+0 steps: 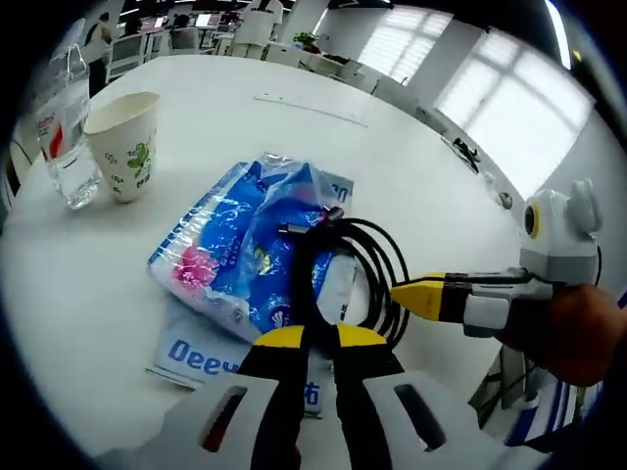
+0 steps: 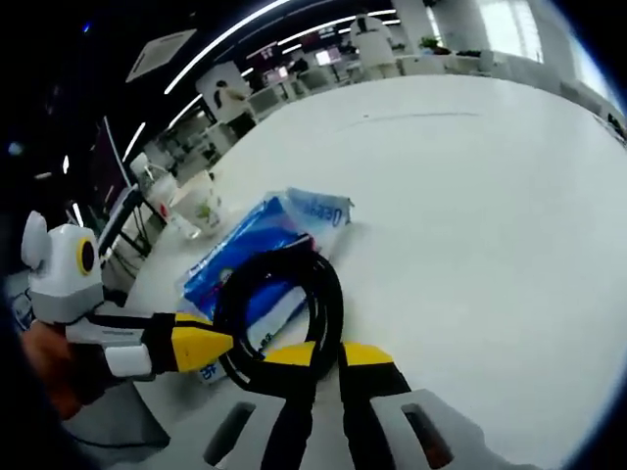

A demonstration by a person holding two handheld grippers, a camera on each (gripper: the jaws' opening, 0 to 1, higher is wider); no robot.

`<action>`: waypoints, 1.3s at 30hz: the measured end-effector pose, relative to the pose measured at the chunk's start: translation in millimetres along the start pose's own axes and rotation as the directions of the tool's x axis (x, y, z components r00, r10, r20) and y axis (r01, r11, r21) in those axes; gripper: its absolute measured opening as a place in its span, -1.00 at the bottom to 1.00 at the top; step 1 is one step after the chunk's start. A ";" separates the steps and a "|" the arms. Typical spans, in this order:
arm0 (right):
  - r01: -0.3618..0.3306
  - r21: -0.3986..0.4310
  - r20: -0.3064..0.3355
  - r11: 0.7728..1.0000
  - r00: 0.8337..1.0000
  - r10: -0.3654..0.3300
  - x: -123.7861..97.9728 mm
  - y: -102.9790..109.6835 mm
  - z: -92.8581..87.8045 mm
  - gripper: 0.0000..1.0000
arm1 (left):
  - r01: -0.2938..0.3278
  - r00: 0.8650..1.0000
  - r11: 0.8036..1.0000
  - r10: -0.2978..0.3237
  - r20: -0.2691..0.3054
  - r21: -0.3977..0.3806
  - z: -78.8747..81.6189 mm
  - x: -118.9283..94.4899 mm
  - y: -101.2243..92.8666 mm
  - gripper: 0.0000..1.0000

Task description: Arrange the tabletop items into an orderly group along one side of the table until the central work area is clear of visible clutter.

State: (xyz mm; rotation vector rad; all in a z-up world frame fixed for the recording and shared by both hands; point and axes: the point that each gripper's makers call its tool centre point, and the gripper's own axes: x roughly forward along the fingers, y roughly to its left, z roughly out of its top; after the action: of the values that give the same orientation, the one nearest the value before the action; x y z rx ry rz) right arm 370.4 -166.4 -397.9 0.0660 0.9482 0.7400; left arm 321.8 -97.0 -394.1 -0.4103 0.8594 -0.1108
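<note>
A coiled black cable (image 1: 367,250) lies over a blue plastic tissue pack (image 1: 245,245) on the white table (image 1: 294,147). My left gripper (image 1: 318,338) is shut on the coil's near side. From the right, my right gripper (image 1: 407,294) grips the coil's other side, held by a hand. In the right gripper view the cable (image 2: 323,284) loops up from between the jaws of my right gripper (image 2: 328,354), which is shut on it. There the left gripper (image 2: 211,343) comes in from the left, over the tissue pack (image 2: 255,235).
A paper cup (image 1: 125,142) and a clear water bottle (image 1: 64,127) stand together near the table's edge, beyond the pack. A thin pale strip (image 1: 309,108) lies far out on the table. Office desks and chairs fill the background.
</note>
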 end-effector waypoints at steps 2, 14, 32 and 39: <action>-0.002 0.006 0.002 1.000 1.000 0.002 -4.2 0.4 -3.6 -0.92 | -0.001 1.000 1.000 0.001 0.003 -0.001 -0.2 -4.5 -2.9 -0.88; 0.004 0.056 0.036 0.998 0.999 -0.006 -12.6 -8.1 0.2 -0.95 | 0.016 0.999 1.000 -0.016 0.035 0.002 1.8 -10.0 -14.0 -0.91; 0.082 0.186 0.095 0.979 0.990 -0.101 -46.3 -37.6 -25.9 -0.95 | 0.080 0.996 0.996 -0.081 0.034 0.034 -3.8 2.7 -47.5 -0.94; 0.116 0.223 0.105 0.968 0.984 -0.142 -59.3 -52.5 -31.7 -0.95 | 0.111 0.993 0.992 -0.112 0.020 0.063 -7.1 13.1 -66.7 -0.94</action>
State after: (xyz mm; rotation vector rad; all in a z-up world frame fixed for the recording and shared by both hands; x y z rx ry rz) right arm 353.7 -249.9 -393.7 0.2352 0.9058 0.5049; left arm 329.5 -163.7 -381.2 -0.4007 0.8078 -0.2351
